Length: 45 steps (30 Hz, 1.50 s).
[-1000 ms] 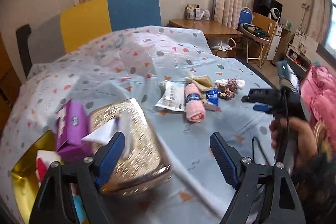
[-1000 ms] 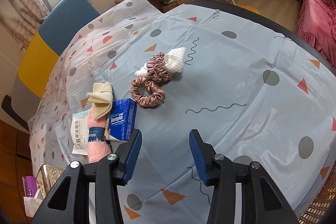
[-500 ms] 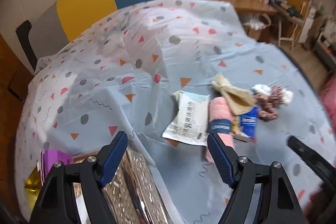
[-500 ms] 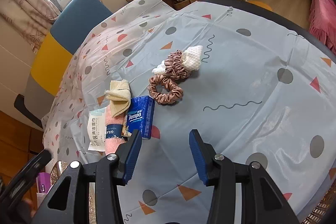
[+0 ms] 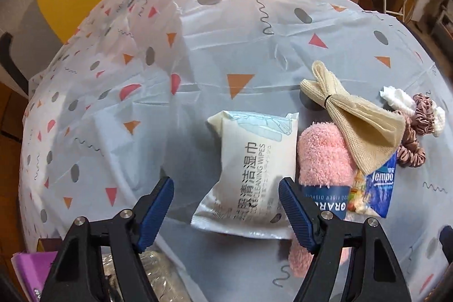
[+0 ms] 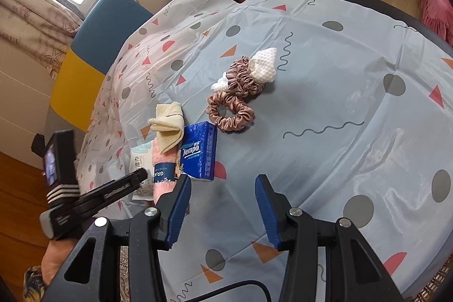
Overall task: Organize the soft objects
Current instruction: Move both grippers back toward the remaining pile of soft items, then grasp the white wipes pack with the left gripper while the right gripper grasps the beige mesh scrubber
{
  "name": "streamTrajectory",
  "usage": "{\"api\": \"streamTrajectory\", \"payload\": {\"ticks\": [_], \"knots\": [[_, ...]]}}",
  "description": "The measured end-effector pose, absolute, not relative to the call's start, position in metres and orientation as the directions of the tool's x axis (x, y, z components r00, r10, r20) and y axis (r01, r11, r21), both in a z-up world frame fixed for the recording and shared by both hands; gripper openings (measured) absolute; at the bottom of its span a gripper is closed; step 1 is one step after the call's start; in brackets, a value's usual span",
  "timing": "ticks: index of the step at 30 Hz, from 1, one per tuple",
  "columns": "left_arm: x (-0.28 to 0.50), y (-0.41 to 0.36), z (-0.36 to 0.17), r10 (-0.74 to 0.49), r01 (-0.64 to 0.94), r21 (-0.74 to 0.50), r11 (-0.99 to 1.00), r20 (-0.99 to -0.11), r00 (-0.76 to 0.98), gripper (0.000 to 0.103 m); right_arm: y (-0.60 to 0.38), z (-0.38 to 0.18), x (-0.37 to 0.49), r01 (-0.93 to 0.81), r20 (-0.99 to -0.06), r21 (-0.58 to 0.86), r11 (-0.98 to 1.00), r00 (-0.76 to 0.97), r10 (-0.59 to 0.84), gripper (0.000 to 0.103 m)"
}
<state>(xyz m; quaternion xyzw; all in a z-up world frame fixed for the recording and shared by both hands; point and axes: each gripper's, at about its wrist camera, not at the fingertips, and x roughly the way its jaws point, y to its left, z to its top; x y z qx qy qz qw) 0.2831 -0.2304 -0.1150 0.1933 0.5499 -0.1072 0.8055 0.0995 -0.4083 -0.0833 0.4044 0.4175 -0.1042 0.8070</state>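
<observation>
The sorting looks barely begun: the soft things lie clustered on the counter [image 6: 325, 104], none lifted. The left claw [image 5: 226, 210] hangs spread above the near end of the one wipes pack [image 5: 252, 169], its jaws having just narrowed a little, pinching nothing. The right claw [image 6: 223, 205] waits half spread and empty. Right of the pack: one pink towel [image 5: 320, 157], one beige cloth [image 5: 356, 120], one tissue pack [image 6: 199, 152], two scrunchies [image 6: 230, 112], one white cloth [image 6: 264, 64].

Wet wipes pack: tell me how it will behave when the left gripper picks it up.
The wet wipes pack looks like a soft, glossy film pouch, so it will probably dent and may slip between the pads. Its crimped ends suggest it could sag if held at one end. It lies flat, so rolling seems unlikely.
</observation>
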Motion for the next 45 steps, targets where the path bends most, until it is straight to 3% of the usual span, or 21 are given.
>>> {"api": "streamTrajectory", "payload": {"ticks": [6,7,13,23,29,34,39,45], "knots": [[0.284,-0.25,-0.127,0.038,0.432,0.212,0.877,-0.926,0.377,0.076,-0.407,-0.086,0.101,0.503,-0.759,0.575,0.645,0.622,0.192,0.047],[0.286,-0.251,-0.131,0.035,0.435,0.203,0.877,-0.931,0.364,0.069,-0.406,-0.086,0.102,0.5,-0.758,0.577,0.646,0.622,0.195,0.047],[0.287,-0.241,-0.133,-0.007,0.414,0.138,0.9,-0.944,0.33,0.053,-0.405,-0.087,0.102,0.504,-0.764,0.57,0.649,0.616,0.193,0.047],[0.268,-0.206,-0.092,-0.074,0.345,0.068,0.936,-0.92,0.384,0.052,-0.394,-0.082,0.109,0.467,-0.783,0.509,0.724,0.6,0.163,0.047],[0.25,-0.191,-0.058,-0.134,0.359,0.031,0.933,-0.895,0.426,0.052,-0.369,-0.066,0.131,0.36,-0.796,0.387,0.849,0.596,0.11,0.047],[0.255,-0.187,-0.049,-0.156,0.355,0.003,0.935,-0.894,0.42,0.052,-0.363,-0.048,0.186,0.272,-0.795,0.206,0.94,0.606,-0.001,0.047],[0.265,-0.171,-0.021,-0.197,0.313,-0.054,0.948,-0.872,0.448,0.052,-0.357,-0.061,0.242,0.195,-0.84,0.081,0.978,0.541,-0.038,0.047],[0.275,-0.117,0.021,-0.221,0.21,-0.13,0.969,-0.838,0.5,0.052,-0.36,-0.098,0.277,0.166,-0.905,0.051,0.985,0.424,-0.025,0.047]]}}
